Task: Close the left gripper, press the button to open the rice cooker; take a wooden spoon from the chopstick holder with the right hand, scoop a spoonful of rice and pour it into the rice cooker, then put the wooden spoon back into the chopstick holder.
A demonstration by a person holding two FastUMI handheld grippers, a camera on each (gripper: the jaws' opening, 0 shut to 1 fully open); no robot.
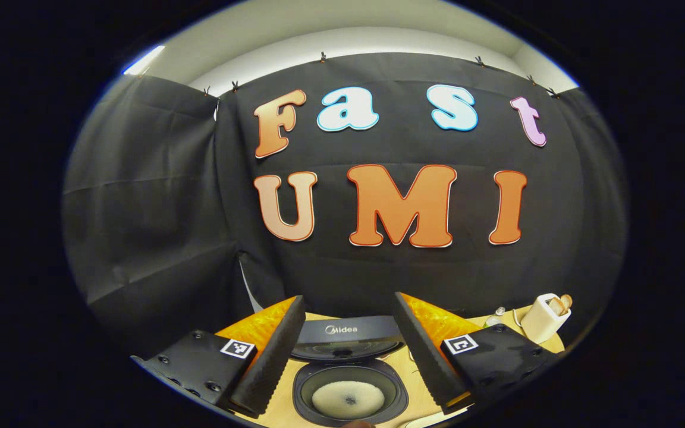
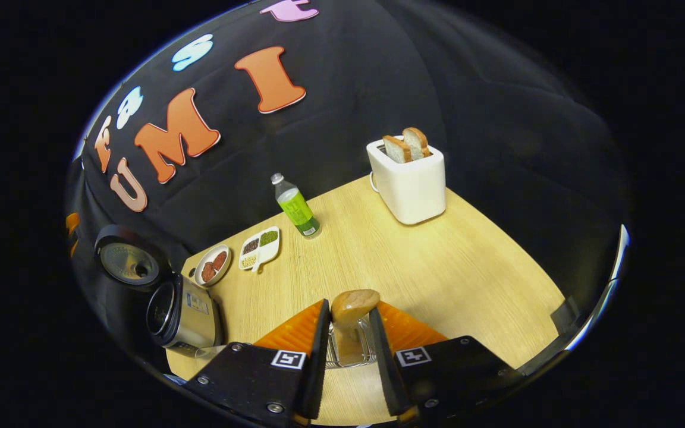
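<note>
The rice cooker (image 1: pixel 348 380) stands open under my left gripper (image 1: pixel 348 299), its lid (image 1: pixel 348 334) raised and a patch of white rice (image 1: pixel 347 399) in the pot. The left gripper hangs open above it with nothing between its fingers. In the right gripper view the cooker (image 2: pixel 183 318) sits at the table's left edge, its lid (image 2: pixel 127 261) tipped back. My right gripper (image 2: pixel 348 309) is narrowed around the wooden spoon (image 2: pixel 353 304), which stands upright in the wire chopstick holder (image 2: pixel 348 353). Both fingers lie against the handle.
On the wooden table (image 2: pixel 437 267) a white toaster (image 2: pixel 408 181) with two bread slices stands at the back, with a green-labelled bottle (image 2: pixel 296 206) to its left. A divided dish of grains (image 2: pixel 260 248) and a small round plate (image 2: pixel 213 264) lie near the cooker.
</note>
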